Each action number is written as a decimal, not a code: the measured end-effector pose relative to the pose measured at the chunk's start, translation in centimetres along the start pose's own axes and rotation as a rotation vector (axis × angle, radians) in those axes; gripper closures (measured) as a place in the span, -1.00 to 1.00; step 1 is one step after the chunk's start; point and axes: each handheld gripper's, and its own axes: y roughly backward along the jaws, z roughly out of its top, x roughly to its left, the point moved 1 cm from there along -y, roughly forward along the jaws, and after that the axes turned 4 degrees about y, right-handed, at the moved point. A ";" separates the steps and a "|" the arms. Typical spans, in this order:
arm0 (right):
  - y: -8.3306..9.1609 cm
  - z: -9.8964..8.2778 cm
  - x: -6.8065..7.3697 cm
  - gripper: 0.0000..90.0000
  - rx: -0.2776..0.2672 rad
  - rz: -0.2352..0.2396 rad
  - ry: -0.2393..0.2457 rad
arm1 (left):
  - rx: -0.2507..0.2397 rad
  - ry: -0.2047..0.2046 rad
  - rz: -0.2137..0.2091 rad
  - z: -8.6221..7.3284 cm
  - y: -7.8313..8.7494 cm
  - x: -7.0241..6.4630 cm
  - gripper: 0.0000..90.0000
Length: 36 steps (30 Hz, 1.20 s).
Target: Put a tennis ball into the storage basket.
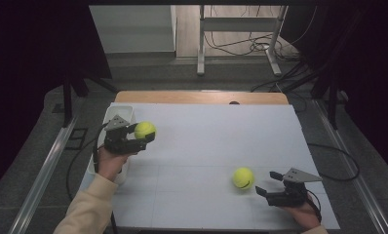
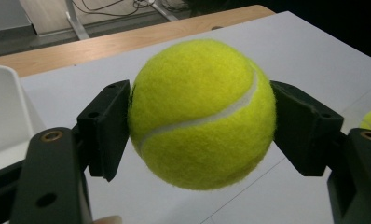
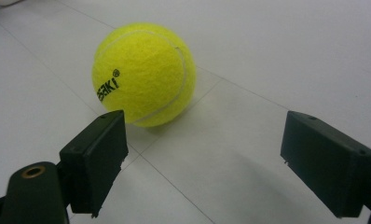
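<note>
Left gripper (image 1: 144, 138) jaws clamp one tennis ball (image 1: 145, 129), lifted beside the white bin (image 1: 115, 114) at the tabletop's left edge. Right gripper (image 1: 268, 184) jaws gape; second tennis ball (image 1: 243, 178) not yet grasped, near the right front corner.

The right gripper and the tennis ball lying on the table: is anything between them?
Nothing: the right gripper view shows bare white table between them.

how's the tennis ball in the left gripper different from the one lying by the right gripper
The yellow felt tennis ball in the left gripper is clamped between that gripper's black jaws and held off the white table; the yellow felt tennis ball by the right gripper rests on the table, ahead of open jaws that do not touch it. The held one turns only its white seam to its gripper view; the resting one shows black lettering. Both look alike in colour and size.
</note>
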 end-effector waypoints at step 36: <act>0.1 0.1 0.0 -0.67 -0.011 -0.001 0.002 | -0.013 0.046 0.159 1.9 1.8 5.0 -0.41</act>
